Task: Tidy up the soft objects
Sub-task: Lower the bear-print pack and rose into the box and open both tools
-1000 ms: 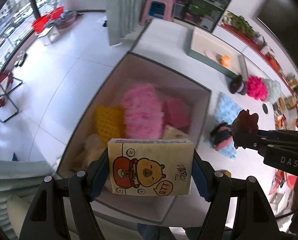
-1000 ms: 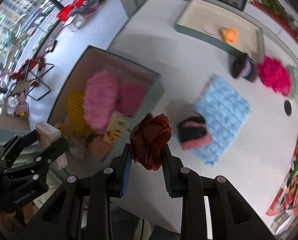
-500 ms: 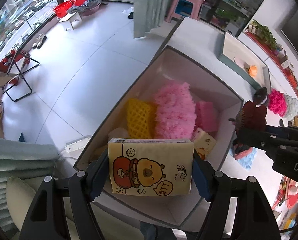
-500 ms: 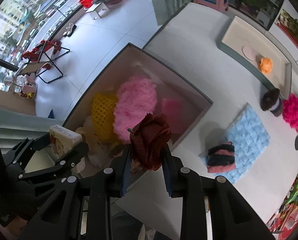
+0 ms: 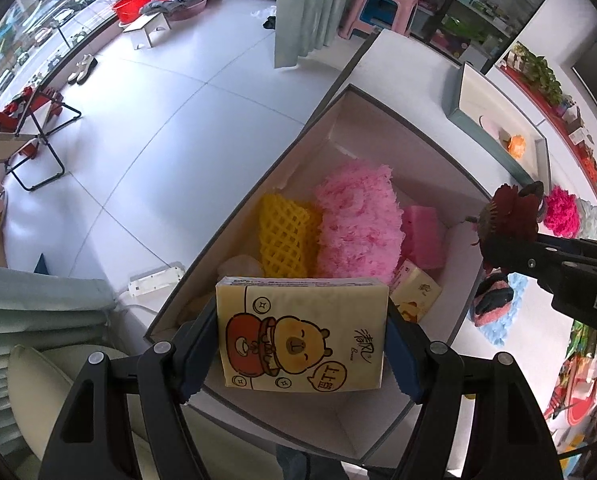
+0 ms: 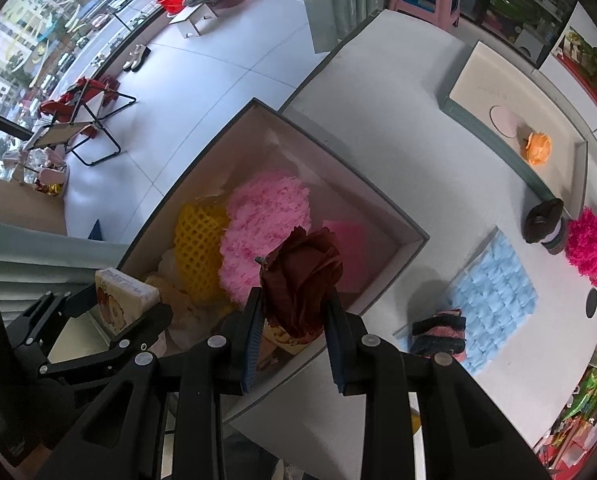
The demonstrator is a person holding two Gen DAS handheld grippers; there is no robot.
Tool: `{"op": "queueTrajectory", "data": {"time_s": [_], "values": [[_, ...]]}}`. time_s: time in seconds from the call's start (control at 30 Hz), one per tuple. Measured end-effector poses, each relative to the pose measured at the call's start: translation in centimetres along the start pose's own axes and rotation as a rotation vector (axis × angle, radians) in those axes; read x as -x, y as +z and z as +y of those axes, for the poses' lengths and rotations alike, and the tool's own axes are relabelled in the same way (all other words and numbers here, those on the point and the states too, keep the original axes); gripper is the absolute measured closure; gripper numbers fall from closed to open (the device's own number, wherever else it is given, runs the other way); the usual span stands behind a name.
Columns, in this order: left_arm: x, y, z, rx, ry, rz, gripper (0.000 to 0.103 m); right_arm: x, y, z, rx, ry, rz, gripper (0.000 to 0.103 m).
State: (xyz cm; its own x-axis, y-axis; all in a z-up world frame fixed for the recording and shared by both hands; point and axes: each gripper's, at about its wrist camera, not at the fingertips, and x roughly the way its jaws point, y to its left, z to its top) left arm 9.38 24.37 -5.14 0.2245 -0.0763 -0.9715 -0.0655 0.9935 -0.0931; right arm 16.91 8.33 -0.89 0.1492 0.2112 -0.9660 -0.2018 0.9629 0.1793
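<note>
the left tongs clamp a yellow cartoon-bear tissue pack above the near end of the open grey cardboard box on the white tabletop. the right tongs pinch a dark red fabric rose over the box's edge. inside lie a fluffy pink duster head, a yellow foam net sleeve and a pink sponge block.

Now over the box, where a second ago the left gripper with its tissue pack hung nearer the box's floor-side edge. Right gripper with the dark red flower now above the box's near corner, no longer over bare table; seemingly closer to the left gripper. Earlier blur gone.
</note>
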Motion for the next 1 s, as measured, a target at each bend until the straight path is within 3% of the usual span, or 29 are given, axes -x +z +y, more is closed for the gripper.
{"op": "queueTrajectory", "data": {"time_s": [0.63, 0.7, 0.73, 0.77, 0.8, 0.93, 1.0], "values": [[-1.3, 0.8, -1.3, -0.042, 0.021, 0.034, 0.027, -2.5, 1.1, 0.9, 0.017, -0.026, 0.038, 0.071], [-1.3, 0.6, -1.5, -0.065, 0.033, 0.034, 0.016, -2.6, 1.1, 0.7, 0.007, -0.015, 0.044, 0.058], [-1.2, 0.6, -1.6, -0.071, 0.035, 0.029, 0.005, -2.5, 1.1, 0.5, -0.002, -0.001, 0.048, 0.052], [-1.1, 0.5, -1.5, -0.074, 0.033, 0.021, 0.001, -2.5, 1.0, 0.3, -0.011, 0.009, 0.050, 0.036], [-0.9, 0.4, -1.5, -0.073, 0.029, 0.015, 0.001, -2.4, 1.0, 0.1, -0.017, 0.015, 0.047, 0.023], [-1.2, 0.5, -1.2, -0.052, 0.017, 0.051, 0.001, -2.0, 0.7, -0.6, -0.032, 0.009, 0.043, 0.015], [-2.1, 0.8, -0.8, -0.014, 0.001, 0.119, 0.001, -1.7, 0.4, -1.0, -0.037, -0.006, 0.031, 0.000]]}}
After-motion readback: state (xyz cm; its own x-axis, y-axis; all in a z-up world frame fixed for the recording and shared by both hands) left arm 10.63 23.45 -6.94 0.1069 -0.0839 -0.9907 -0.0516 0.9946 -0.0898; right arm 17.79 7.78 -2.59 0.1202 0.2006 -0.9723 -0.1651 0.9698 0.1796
